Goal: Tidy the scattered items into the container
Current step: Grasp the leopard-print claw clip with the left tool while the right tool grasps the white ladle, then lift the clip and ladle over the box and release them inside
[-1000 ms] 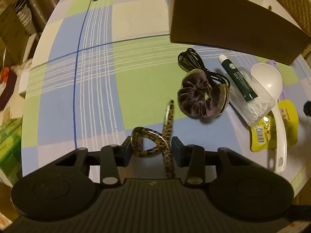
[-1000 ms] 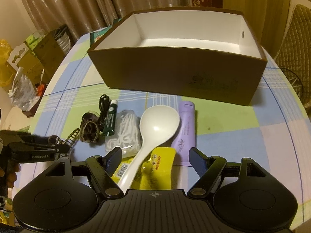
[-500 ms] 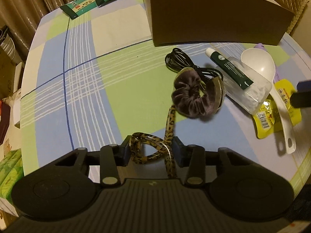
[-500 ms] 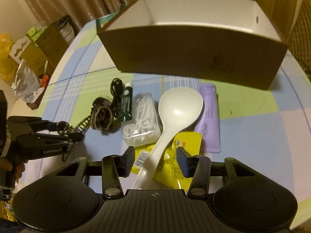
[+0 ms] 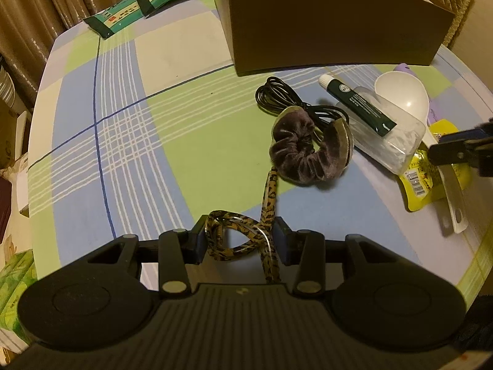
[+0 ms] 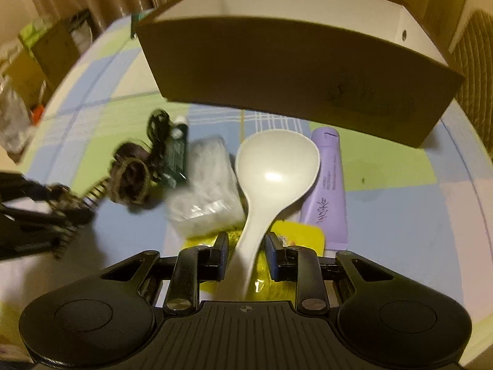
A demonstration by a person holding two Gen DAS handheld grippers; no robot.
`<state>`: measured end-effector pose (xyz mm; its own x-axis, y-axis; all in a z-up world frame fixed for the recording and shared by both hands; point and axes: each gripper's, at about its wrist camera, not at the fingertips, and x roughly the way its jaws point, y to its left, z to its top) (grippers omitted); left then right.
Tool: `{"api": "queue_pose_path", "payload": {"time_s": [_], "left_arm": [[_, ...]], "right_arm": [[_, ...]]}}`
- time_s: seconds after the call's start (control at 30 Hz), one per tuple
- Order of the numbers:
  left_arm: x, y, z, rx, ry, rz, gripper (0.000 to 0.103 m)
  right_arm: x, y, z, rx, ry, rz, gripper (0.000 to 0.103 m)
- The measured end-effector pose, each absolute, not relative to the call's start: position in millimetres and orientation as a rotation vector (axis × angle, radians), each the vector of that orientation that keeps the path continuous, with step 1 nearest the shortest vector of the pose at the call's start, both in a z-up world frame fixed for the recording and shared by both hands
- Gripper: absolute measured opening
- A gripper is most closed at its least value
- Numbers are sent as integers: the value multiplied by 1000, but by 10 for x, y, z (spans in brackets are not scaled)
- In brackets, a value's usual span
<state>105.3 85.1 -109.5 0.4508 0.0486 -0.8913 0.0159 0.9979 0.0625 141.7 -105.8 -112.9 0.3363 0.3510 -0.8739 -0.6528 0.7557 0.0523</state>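
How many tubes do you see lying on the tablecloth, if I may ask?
2: a dark green tube atop the clear packet, and a purple tube right of the white spoon.

The right wrist view smears the scrunchie (image 6: 131,182), black cable (image 6: 158,123) and green tube (image 6: 177,154) beyond any reading of the label. The yellow pouch (image 6: 303,231) lies mostly hidden under the white ladle (image 6: 277,166). The brown box (image 5: 332,27) hides its own floor, its far rim cut off

One brown box (image 5: 332,24), one white ladle (image 6: 277,166), one purple tube (image 6: 328,185) and one green tube (image 5: 357,104). Two green packets (image 5: 144,3), one scrunchie (image 5: 305,154), one black cable (image 5: 277,98). One tortoiseshell hair clip (image 5: 243,234), one yellow pouch (image 5: 425,185), one clear packet (image 5: 391,141).
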Motion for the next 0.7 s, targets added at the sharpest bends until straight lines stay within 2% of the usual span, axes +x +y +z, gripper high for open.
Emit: {"api": "queue_pose_path", "payload": {"time_s": [0.3,0.7], "left_arm": [[1034,848,-1096,68,1093,21,38],[980,795,-1064,66,1086,42,38]], "right_arm": [[1466,-1293,-1038,-274,1019,693,1],[1547,-1545,-727,-127,990,723,1]]}}
